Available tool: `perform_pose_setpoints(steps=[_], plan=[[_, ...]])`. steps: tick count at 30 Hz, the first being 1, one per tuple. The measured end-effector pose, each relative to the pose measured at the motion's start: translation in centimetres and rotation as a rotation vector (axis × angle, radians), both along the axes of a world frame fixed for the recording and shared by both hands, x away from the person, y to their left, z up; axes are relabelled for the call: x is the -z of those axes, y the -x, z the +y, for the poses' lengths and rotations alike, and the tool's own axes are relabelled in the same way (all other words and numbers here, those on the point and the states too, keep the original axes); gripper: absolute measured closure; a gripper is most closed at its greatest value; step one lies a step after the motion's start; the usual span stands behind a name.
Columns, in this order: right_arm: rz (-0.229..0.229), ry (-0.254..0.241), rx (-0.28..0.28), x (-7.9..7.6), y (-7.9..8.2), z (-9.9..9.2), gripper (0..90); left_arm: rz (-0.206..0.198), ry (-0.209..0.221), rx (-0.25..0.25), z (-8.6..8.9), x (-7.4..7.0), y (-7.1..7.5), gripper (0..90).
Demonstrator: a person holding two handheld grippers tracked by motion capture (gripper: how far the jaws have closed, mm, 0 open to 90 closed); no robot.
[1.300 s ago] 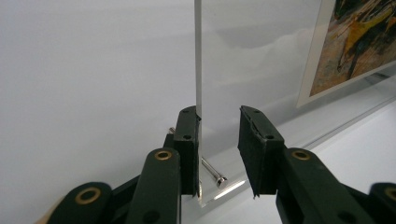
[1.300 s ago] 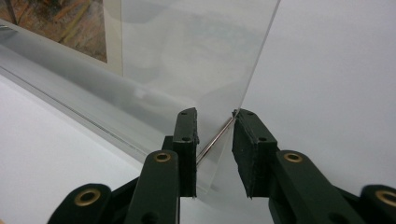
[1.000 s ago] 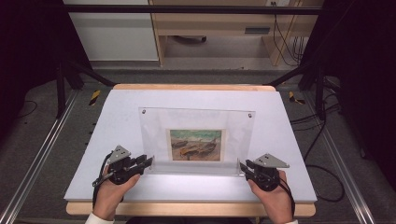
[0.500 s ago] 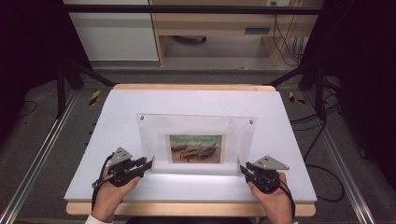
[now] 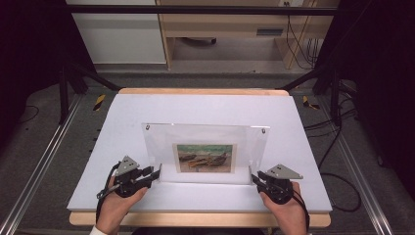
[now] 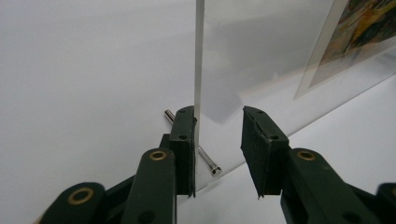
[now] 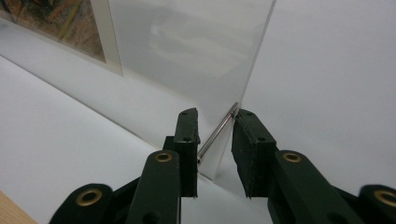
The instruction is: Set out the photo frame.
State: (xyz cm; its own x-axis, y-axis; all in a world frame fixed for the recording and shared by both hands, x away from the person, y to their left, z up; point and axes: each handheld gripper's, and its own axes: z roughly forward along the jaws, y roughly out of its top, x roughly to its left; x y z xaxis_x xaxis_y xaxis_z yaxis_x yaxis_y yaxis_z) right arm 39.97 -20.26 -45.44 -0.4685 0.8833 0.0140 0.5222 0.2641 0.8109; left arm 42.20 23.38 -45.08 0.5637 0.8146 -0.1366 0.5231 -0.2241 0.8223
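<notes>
A clear acrylic picture frame (image 5: 204, 152) holding a painted boat print (image 5: 204, 157) stands upright near the front of the white tabletop (image 5: 195, 107), which has a wooden edge and sits on a grey carpeted floor (image 5: 44, 152) between black stand legs, with a pale wooden shelf unit (image 5: 230, 29) behind. The left hand-held gripper (image 5: 155, 174) is at the frame's lower left corner, jaws released around the pane's edge beside a metal standoff pin (image 6: 205, 158). The right hand-held gripper (image 5: 255, 180) is at the lower right corner, jaws also parted astride the pane and its pin (image 7: 218, 130).
</notes>
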Motion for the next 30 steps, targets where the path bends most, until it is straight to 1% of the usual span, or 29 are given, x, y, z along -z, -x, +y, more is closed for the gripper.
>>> perform_pose_setpoints(steps=[16,26,30], plan=[[-0.004,0.0,0.005,-0.02,0.02,0.03,70.6,0.002,-0.001,0.003,-0.08,-0.02,0.21,65.1],[-0.006,0.004,0.006,-0.02,0.03,0.07,70.7,-0.006,-0.001,0.004,-0.01,0.0,0.07,65.2],[-0.006,0.002,0.007,-0.02,0.03,0.09,70.1,-0.002,0.001,0.009,0.05,0.01,0.03,65.1]])
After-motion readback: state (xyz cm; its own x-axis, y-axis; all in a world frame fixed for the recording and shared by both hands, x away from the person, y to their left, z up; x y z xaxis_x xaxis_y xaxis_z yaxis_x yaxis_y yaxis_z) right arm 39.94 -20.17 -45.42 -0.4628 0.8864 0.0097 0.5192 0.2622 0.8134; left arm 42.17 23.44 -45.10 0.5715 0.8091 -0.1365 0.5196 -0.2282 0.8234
